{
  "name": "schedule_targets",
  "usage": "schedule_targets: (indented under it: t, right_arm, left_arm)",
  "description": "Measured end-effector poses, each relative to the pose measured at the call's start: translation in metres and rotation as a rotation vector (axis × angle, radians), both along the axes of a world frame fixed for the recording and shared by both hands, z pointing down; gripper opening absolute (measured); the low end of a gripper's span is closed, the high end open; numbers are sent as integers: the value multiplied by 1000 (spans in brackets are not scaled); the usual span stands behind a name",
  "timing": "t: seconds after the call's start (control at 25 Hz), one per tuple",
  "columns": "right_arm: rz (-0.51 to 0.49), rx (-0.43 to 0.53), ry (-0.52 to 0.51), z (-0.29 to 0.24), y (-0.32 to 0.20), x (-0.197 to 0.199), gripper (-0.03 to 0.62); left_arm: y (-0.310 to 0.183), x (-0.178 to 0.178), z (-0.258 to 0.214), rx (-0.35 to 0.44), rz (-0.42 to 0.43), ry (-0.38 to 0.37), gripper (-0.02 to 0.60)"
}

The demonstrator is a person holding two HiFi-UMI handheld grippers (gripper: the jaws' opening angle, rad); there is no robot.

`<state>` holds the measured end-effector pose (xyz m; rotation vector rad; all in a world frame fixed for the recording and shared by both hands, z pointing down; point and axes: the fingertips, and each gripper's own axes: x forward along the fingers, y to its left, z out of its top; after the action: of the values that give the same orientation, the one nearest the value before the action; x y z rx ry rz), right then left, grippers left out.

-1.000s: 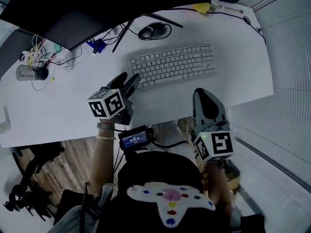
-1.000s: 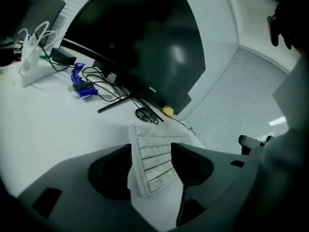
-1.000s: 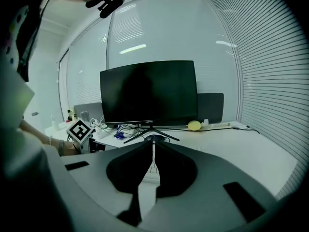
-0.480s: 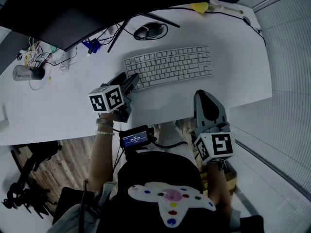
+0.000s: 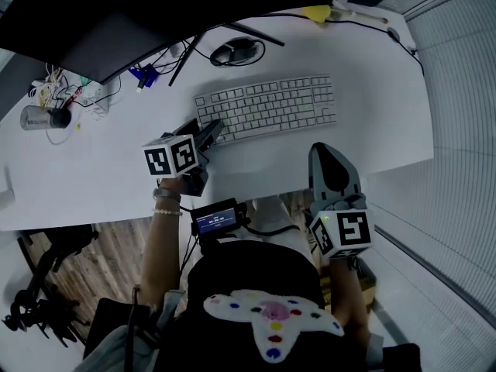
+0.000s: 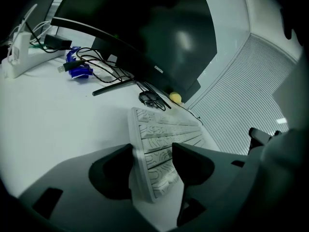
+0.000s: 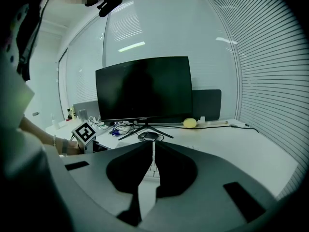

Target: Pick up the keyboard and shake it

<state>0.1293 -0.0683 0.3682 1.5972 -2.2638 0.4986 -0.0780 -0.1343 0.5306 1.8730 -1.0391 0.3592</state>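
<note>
1. Right gripper (image 7: 150, 149): jaws closed on nothing, held over the desk's (image 5: 101, 184) near edge. We judge it idle.
2. Left gripper (image 6: 152, 158): jaws wide, having just been opening. The left end of the keyboard (image 5: 267, 105) sits between them, not pinched. We read this as lining up the lift.
3. Keyboard: flat at mid-desk, not yet raised.
4. Far left, a clear pot (image 5: 46, 117): we cannot tell its contents.

White desk (image 5: 93, 184), wood floor (image 5: 108, 262) (dark), blinds (image 7: 260, 57)
</note>
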Motion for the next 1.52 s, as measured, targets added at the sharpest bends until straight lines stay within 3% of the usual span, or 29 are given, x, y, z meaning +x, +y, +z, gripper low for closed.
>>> schedule_targets:
  t: [0.64,0.68,0.72,0.84,1.16,1.52]
  right_arm:
    - [12,-132,85,60,-30,42,44]
    - [9,-144,88,66,-35,46,66]
    - [4,-156,90,73,-40,50,129]
    - [-2,-179,91,92,-57,62,190]
    - [12,-212,153,130,-103,92,218]
    - [-60,-259,35,149,-113,86,256]
  left_arm:
    - [-2,-8,-23,20,-76,33,229]
    - [-2,-8,-25,25,-79,33,227]
    - [-2,-8,-27,29,-83,32,227]
    - [-1,-8,-31,42,-94,24,224]
    - [-3,-10,-32,43,-110,16,221]
    - [-1,-6,-37,46,-122,-11,218]
